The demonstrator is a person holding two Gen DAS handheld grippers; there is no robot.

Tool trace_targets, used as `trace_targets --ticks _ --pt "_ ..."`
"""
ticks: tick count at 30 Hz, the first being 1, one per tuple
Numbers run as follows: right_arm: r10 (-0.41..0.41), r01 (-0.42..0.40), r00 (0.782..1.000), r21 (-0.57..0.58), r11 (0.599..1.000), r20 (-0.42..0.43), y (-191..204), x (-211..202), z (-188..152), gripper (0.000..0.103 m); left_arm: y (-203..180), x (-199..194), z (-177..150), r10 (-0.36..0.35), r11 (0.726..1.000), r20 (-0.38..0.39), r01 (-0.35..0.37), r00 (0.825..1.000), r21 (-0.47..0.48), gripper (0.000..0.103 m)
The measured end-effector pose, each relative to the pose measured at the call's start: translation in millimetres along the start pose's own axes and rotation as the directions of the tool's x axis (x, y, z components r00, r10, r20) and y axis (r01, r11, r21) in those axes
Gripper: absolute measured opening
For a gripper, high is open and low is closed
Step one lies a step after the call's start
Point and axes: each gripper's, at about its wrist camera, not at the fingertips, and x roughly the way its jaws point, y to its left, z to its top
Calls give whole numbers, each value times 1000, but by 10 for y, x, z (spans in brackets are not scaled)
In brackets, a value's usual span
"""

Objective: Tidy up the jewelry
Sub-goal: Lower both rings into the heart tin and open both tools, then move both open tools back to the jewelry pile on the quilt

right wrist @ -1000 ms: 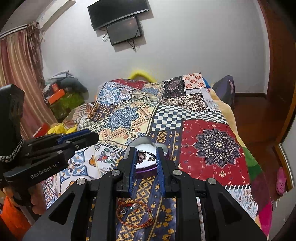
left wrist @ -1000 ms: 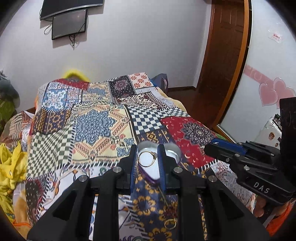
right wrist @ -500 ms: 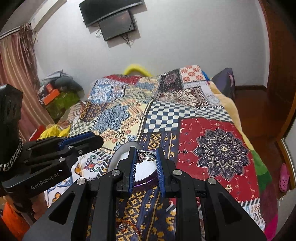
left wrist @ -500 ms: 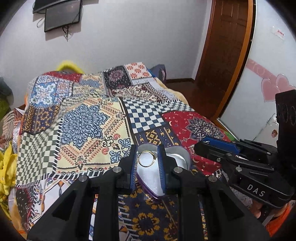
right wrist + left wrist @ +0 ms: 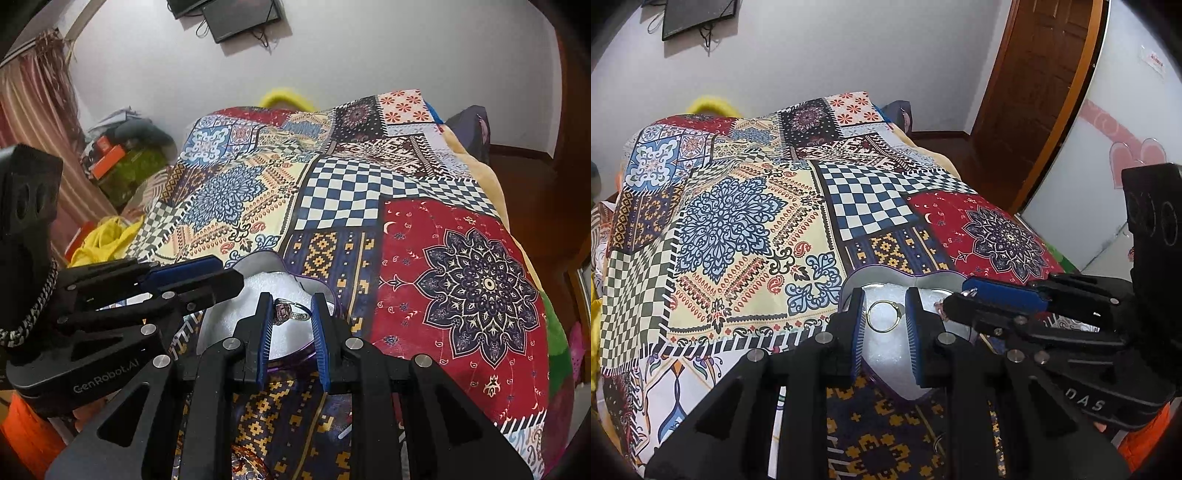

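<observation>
Patchwork bed point(image 5: 746, 229): left claw point(image 5: 884, 314) pinches gold ring point(image 5: 882, 316), right claw point(image 5: 291, 314) pinches stone ring point(image 5: 290, 314), both over heart tin point(image 5: 886, 275) for drop-off.

- patchwork bedspread point(image 5: 746, 221) covers the whole bed, tons of patterns: blue-white checkers, a red patch with a dark mandala, cream with blue medallions
- yellow thing point(image 5: 284, 96) peeking over the far end of the bed, can't tell what it is
- two dark screens point(image 5: 240, 14) on the white wall, cables hanging under them
- brown wooden door point(image 5: 1034, 85) off to the right
- pink hearts point(image 5: 1134, 162) on the white panel next to it
- striped curtain point(image 5: 33, 99) on the left, with a messy pile of stuff point(image 5: 125, 151) near it
</observation>
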Motion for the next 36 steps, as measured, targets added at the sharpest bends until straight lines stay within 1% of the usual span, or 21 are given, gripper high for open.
trace_targets --ticks 5,11,13,17,20,23,25,27,29,33,36 --pt "-2 2 1000 -8 1000 -13 17 12 -14 19 13 1 12 5 1000 1 -5 1000 -3 20" --pt "-4 3 999 -23 1000 -34 60 18 -4 19 55 -80 37 -14 1000 6 14 1000 -27 21" --pt "-4 3 999 -25 1000 -36 73 7 1 19 56 -134 50 -10 1000 10 10 1000 -26 21" --pt "-15 14 999 -34 999 -29 115 -75 14 20 53 -322 59 8 1000 43 -7 999 -27 21" --pt "-36 36 999 -48 998 -3 164 -204 29 20 41 -478 51 36 999 66 -35 997 -20 24" --pt "-59 61 998 -57 997 25 218 -328 42 21 23 -617 31 50 999 82 -49 995 -17 27" --pt "-76 80 996 -65 995 49 262 -438 47 23 11 -727 5 53 998 91 -52 994 -20 30" --pt "-87 92 993 -67 993 75 299 -552 39 29 -4 -832 -28 62 998 100 -60 993 -21 33" --pt "-99 106 990 -70 992 97 339 -664 20 30 -21 -922 -68 73 997 107 -72 992 -17 34" --pt "-115 126 985 -80 989 132 414 -872 -49 31 -62 -1084 -181 77 997 104 -76 992 -14 36" --pt "-133 146 980 -81 986 147 452 -974 -114 31 -88 -1165 -279 82 997 99 -81 992 -14 40"
